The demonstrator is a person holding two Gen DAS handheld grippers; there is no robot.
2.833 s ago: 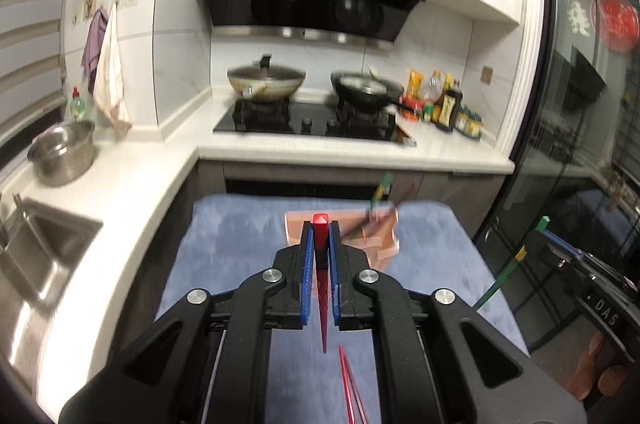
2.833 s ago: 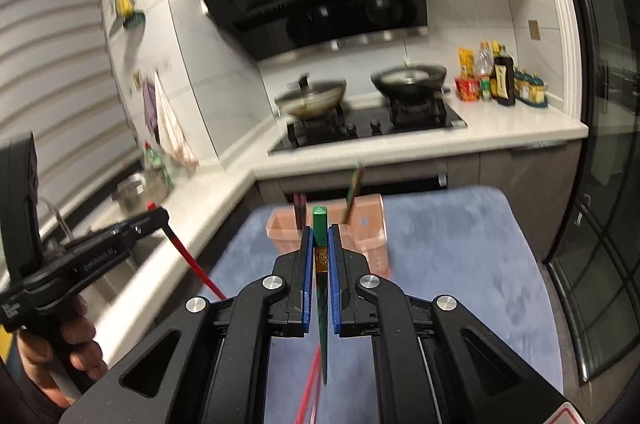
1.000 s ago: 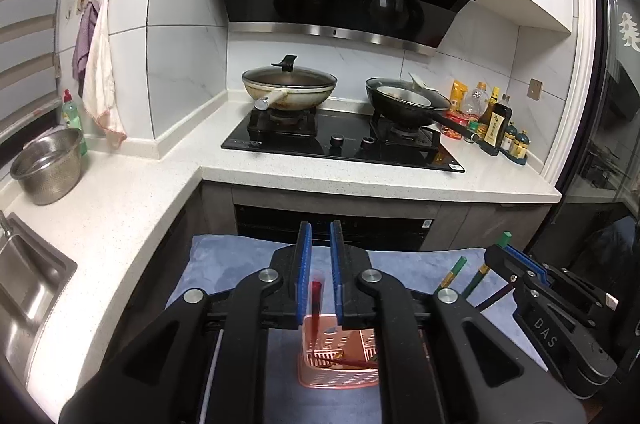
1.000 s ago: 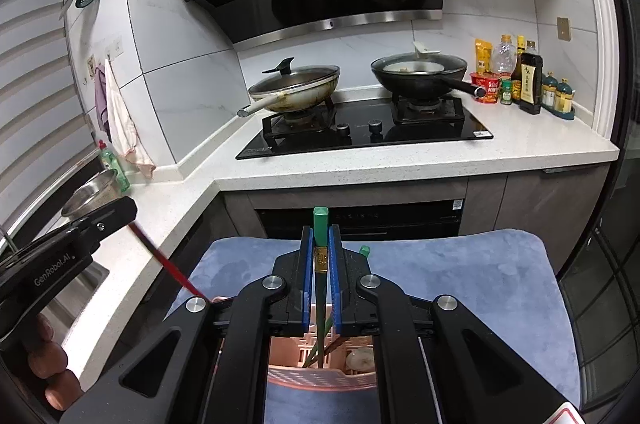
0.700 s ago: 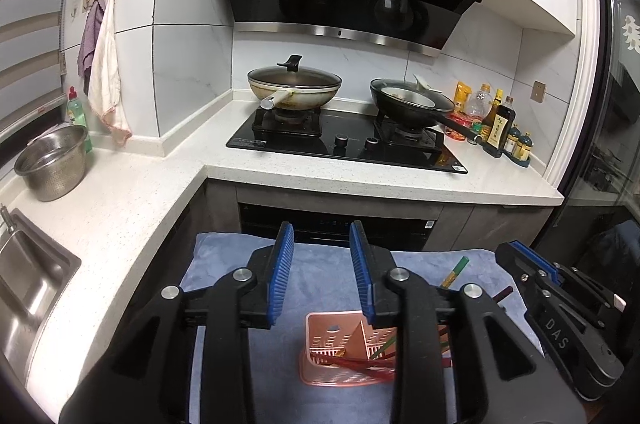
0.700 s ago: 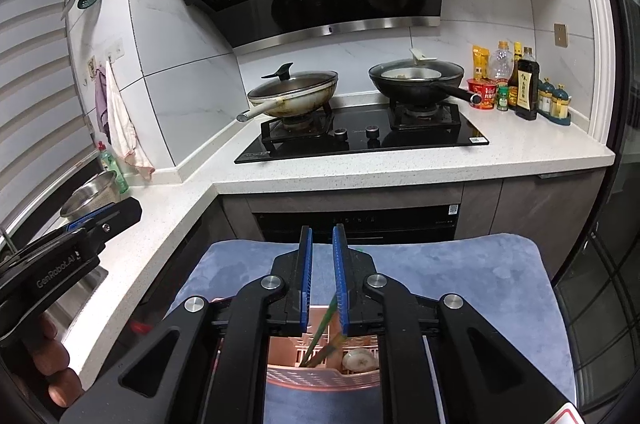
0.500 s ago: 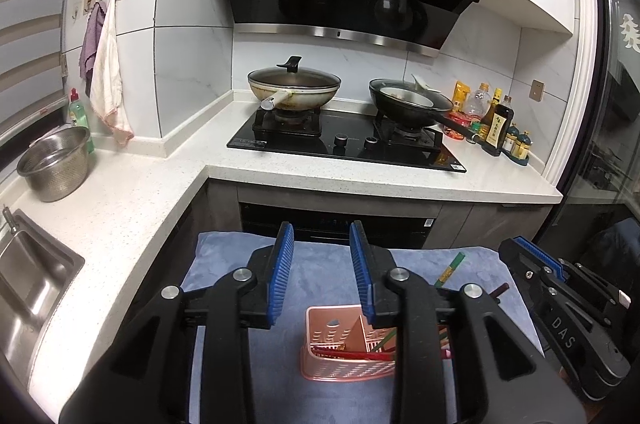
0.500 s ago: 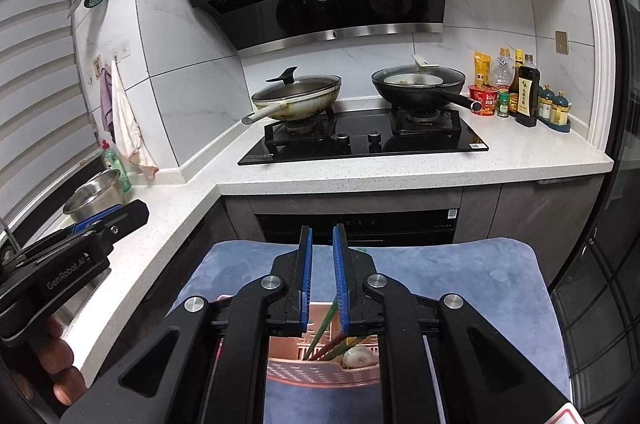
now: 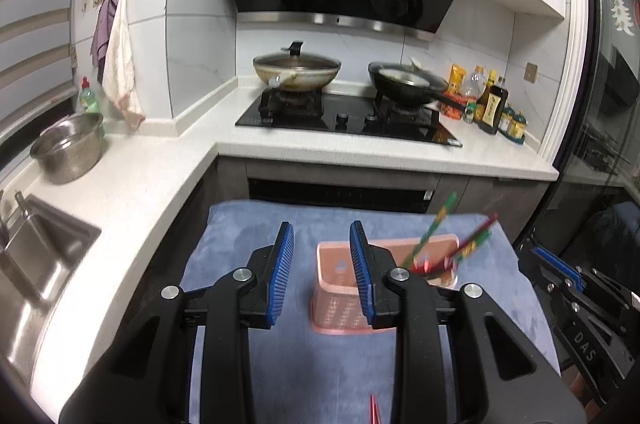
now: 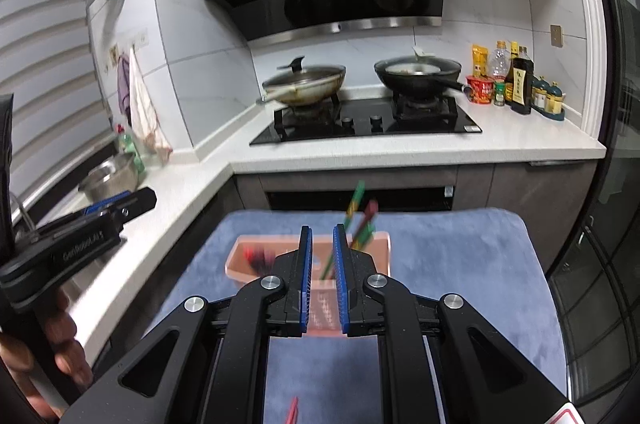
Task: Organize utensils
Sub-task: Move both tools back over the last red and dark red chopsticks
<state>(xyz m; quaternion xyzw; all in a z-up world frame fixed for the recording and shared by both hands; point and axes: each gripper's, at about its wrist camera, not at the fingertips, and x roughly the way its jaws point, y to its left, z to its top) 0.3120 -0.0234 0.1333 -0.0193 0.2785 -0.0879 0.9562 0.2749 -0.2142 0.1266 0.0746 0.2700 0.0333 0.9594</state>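
Only the right wrist view shows the hand [image 10: 60,356] gripping the left claw [image 10: 120,202].

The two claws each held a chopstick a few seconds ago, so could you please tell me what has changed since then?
Both let go: the left claw dropped its red chopstick and the right claw its green one into the pink basket, and both now stand open and empty, drawn back from it. The chopsticks lean in the basket. The basket still stands on the blue mat, where red chopsticks still lie.
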